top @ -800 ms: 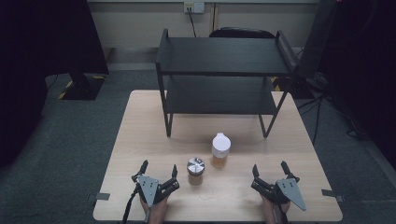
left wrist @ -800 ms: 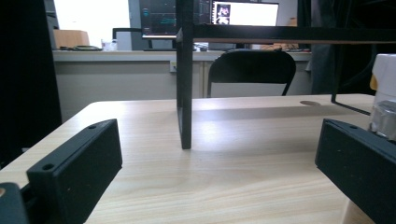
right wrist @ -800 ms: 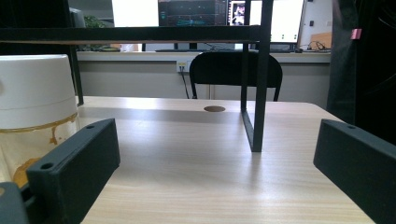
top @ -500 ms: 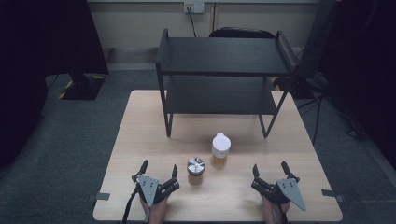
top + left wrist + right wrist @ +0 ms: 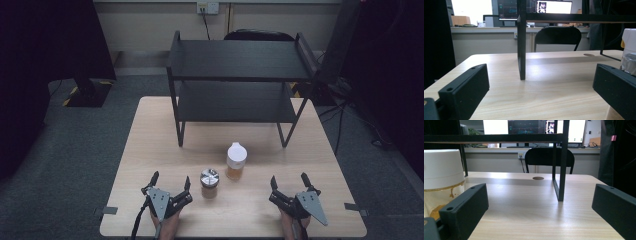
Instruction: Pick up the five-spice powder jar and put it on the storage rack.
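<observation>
Pale wood table (image 5: pixel 150 150) — the left gripper (image 5: pixel 170 183) is seen left of the silver-lidded jar (image 5: pixel 209 182), jaws spread wide, nothing held. The white-capped bottle (image 5: pixel 235 161) is set just right of that jar — the right gripper (image 5: pixel 288 181), well right, gapes empty.

White-capped jar (image 5: pixel 441 187) cut off by left edge in right gripper view; silver-lidded jar (image 5: pixel 629 63) cut by right edge.

A silver-lidded jar (image 5: pixel 210 182) stands upright just beside a white-capped bottle (image 5: pixel 236 161).
</observation>
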Motion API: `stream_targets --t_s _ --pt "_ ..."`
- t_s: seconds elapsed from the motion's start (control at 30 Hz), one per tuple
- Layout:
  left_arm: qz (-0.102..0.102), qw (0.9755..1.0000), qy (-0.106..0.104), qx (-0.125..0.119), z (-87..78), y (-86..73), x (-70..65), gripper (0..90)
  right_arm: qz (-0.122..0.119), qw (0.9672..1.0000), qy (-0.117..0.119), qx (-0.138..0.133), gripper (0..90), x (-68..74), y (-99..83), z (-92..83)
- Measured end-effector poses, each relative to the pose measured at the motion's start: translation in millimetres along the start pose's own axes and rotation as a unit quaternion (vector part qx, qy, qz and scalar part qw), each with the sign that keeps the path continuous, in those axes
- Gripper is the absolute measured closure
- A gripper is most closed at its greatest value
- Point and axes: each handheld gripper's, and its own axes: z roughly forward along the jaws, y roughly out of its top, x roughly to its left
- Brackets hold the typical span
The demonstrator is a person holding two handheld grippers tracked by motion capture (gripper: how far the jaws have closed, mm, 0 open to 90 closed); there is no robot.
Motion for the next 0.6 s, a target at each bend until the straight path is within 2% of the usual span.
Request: stream_targets --t_s 0.37,0.6 --pt "-0.002 1.0 0.0 -0.001 0.6 -0.3 0.0 0.0 0.0 1.0 0.0 0.0 0.0 0.1 0.1 0.1" --pt "-0.002 0.9999 -0.013 0.001 2.4 0.3 4.1 0.0 0.0 1.0 -0.003 0.0 0.0 1.1 0.1 0.1"
